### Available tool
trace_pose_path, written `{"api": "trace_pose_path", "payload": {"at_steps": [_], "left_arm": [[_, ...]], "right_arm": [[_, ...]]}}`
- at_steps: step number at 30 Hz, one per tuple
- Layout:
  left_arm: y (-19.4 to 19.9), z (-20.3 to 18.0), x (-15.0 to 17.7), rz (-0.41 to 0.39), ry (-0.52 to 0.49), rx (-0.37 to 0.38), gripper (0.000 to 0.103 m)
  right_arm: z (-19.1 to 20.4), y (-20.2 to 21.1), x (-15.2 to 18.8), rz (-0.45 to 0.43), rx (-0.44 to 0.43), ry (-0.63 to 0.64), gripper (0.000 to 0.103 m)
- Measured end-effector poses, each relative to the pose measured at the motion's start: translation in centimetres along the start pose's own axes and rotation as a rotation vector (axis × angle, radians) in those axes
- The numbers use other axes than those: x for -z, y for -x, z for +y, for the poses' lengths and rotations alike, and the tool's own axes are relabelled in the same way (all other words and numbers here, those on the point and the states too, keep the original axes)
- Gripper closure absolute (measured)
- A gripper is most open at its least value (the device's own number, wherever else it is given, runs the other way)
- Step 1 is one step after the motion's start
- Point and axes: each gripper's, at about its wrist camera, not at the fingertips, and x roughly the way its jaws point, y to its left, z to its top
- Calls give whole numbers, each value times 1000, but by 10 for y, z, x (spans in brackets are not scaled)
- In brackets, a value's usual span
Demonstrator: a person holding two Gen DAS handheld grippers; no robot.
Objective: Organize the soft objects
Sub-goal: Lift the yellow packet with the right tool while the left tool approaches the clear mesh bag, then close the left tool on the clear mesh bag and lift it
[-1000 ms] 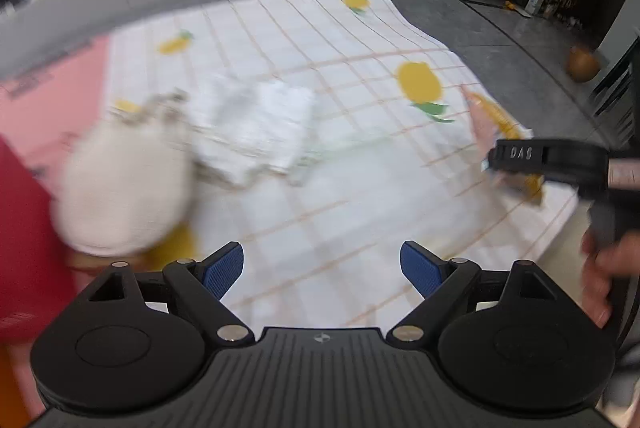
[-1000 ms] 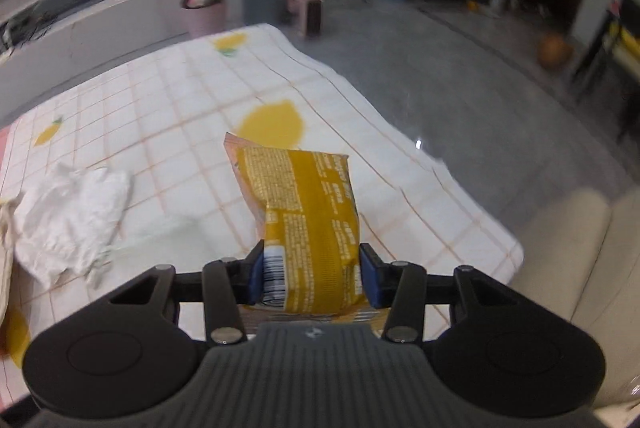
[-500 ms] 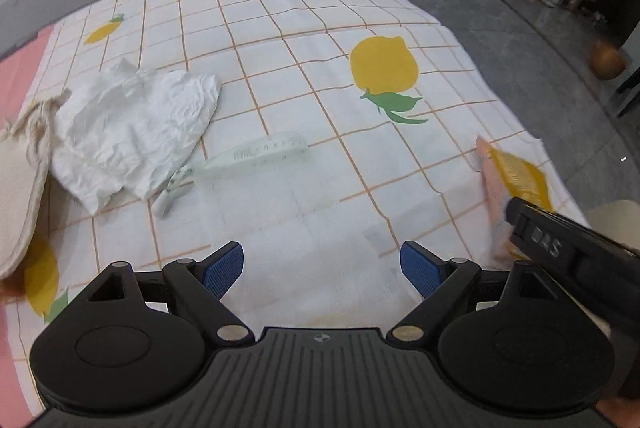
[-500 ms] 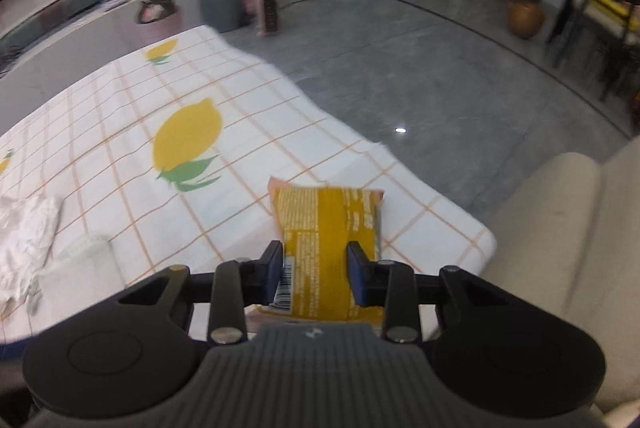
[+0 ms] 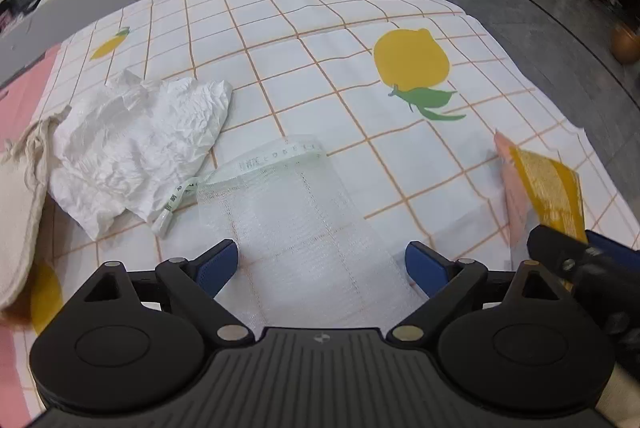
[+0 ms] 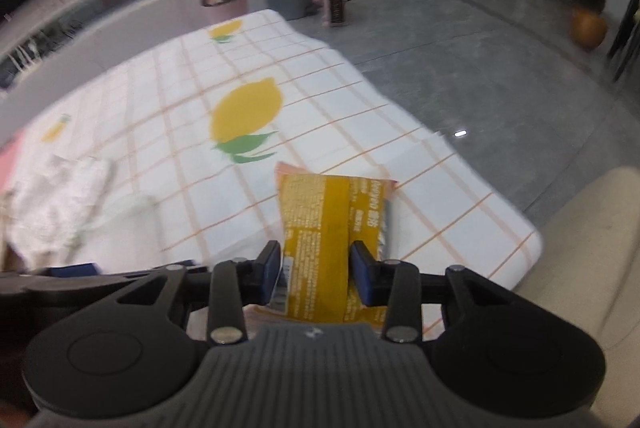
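The snack bag (image 6: pixel 332 228) is held in the right gripper (image 6: pixel 316 268), jaws pressed on its two sides so that it folds a little in the middle. One second ago the bag was more toward the middle of the cloth; now it is low at the near right corner of the bench (image 6: pixel 472 195), and it seems to touch the cloth or be just above it, I cannot tell which. I judge the bag is being brought to its place at this corner and a release may come soon.

The left gripper (image 5: pixel 320 264) has jaws wide and holds nothing. Compared with a second ago it has come nearer to the mesh bag (image 5: pixel 296 211), which now lies between the jaws with its open band away from the camera. This looks like the next thing to take. The white cloth (image 5: pixel 136 143) lies just beside the mesh bag on the left, its tag cord touching it, and a cream pouch (image 5: pixel 20 220) is at the left edge.

The right edge is close to the snack bag, and past it the cloth drops to the floor (image 6: pixel 500 59), so a push outward could let it slide off. The middle and far part of the bench have much free room
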Motion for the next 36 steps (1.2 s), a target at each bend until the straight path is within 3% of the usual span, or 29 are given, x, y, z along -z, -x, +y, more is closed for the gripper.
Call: {"api": "trace_pose_path", "payload": {"at_steps": [1,2,4,9,14,18,20,23,31,36], "left_arm": [[1,1,2,-5,-12,3,0],[1,2,2,-8,-18,8,0],[2,4,3,-13,-26,17,0],[9,9,9,-40,-42,38,19],[20,8,19,-87,-113,90,68],[23,13,25,-109,-143,131,94],[23,15,28,-123,-154,143,97],[25,20,32,-141,-161,144,100],[33,45,40,-189,-151,167,101],[54,67,44,-233,-135,186,101]], "right_arm": [[-5,3,1,-1,-26,-35,55],[-11,4,1,-3,-37,-71,35],[-19,5,1,-22,-16,-111,12],[-26,-14,4,9,-2,-128,14],[-19,-28,4,-1,-11,-116,14],[-17,-30,5,-32,-27,-119,24],[-18,-29,6,-46,-5,-107,42],[-28,-27,5,-48,-28,-172,49],[-50,-15,7,-59,-147,-344,53],[-56,-4,6,-61,-287,-426,53]]}}
